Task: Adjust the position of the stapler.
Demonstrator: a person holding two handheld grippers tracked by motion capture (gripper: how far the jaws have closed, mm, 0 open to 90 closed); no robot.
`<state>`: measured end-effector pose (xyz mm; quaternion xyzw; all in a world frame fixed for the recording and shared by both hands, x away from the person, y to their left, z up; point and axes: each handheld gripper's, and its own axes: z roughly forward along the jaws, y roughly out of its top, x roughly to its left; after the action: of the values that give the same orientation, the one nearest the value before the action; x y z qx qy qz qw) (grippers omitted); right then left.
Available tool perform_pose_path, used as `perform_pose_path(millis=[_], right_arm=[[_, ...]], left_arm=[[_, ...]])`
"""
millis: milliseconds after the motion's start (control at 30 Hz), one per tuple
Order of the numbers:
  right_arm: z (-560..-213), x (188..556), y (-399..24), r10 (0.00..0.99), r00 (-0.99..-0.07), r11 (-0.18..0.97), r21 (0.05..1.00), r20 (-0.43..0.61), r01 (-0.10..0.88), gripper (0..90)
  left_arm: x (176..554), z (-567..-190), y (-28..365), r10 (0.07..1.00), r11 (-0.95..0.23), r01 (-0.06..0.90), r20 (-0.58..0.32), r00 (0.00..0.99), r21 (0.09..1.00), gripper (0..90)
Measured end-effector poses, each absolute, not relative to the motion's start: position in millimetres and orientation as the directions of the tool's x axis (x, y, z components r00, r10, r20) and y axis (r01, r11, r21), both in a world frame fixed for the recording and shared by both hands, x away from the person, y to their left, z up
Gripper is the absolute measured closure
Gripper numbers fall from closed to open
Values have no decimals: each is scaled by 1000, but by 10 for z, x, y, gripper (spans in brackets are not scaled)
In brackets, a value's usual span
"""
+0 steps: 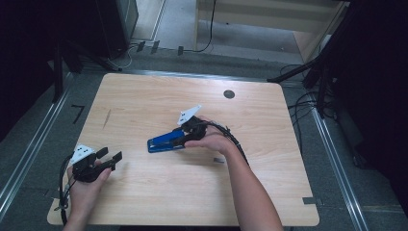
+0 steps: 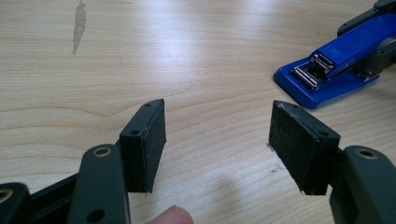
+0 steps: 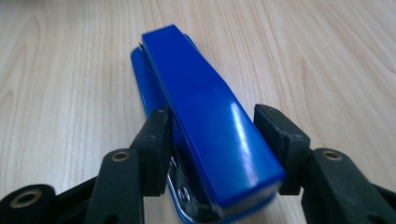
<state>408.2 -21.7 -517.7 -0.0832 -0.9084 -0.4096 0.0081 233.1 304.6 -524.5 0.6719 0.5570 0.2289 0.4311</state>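
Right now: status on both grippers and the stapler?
Left gripper open, idle over bare table. Right gripper straddling blue stapler rear; left pad touching, right pad apart. Nothing in the way.

You face a pale wooden table (image 1: 144,96) on grey floor (image 1: 29,144). Beyond the table, cables (image 1: 202,45) trail past dark stands (image 1: 308,72); a metal rail (image 1: 337,159) runs beside it.

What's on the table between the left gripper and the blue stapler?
Nothing: bare wood runs from the left gripper to the stapler in the high view.
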Motion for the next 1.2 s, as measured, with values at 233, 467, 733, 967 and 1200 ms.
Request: perform_pose_path(millis=[233, 467, 733, 967, 1200], right_arm=[[-5172, 4080, -202, 92, -993, 661, 741, 79, 120, 629], [-5107, 3978, -180, 113, -991, 704, 698, 74, 132, 673], [-5079, 3814, -166, 174, -983, 708, 686, 65, 170, 675], [-5113, 3617, -344, 217, -974, 682, 702, 70, 202, 675], [-5129, 3449, -507, 239, -968, 671, 709, 71, 218, 676]], left_arm=[[2331, -5246, 3041, 946, -8, 553, -173, 274, 833, 384], [2337, -5246, 3042, 946, -10, 559, -173, 274, 829, 389], [2331, -5244, 3045, 946, -11, 556, -171, 275, 831, 391], [2336, -5245, 3044, 946, -12, 557, -172, 276, 831, 392], [2332, -5246, 3042, 947, -9, 553, -171, 272, 833, 393]])
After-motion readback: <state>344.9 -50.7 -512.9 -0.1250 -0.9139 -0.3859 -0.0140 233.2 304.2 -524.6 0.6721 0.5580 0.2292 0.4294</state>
